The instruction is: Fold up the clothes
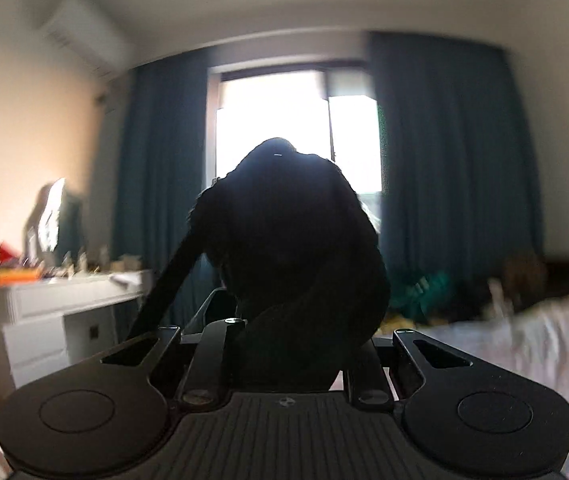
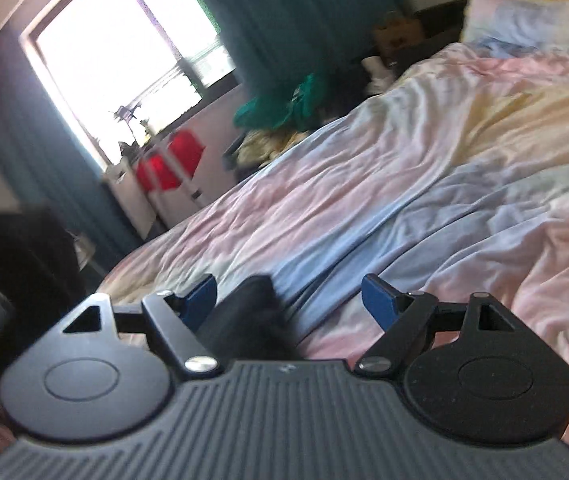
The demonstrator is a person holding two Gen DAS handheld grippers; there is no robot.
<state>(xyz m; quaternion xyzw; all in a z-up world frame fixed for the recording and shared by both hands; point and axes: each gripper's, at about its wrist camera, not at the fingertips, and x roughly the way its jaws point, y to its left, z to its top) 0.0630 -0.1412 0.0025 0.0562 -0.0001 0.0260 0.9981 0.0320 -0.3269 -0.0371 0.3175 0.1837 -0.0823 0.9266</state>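
A dark garment (image 1: 288,240) rises in a bunched mass from my left gripper (image 1: 280,336) and shows black against the bright window. It fills the gap between the jaws and hides the fingertips, so the grip is shut on it. In the right wrist view, my right gripper (image 2: 288,296) hovers low over the bed with its blue pads (image 2: 380,304) wide apart. A dark blurred piece of cloth (image 2: 252,316) lies between them, close to the left pad and clear of the right one. More dark fabric (image 2: 20,256) hangs at the left edge.
The bed's rumpled pastel cover (image 2: 424,168) fills the right and middle. A white desk (image 1: 56,308) with clutter stands left of the window (image 1: 280,120), which has teal curtains (image 1: 448,160). Green clothes (image 2: 280,104) and a red item (image 2: 168,160) lie beyond the bed.
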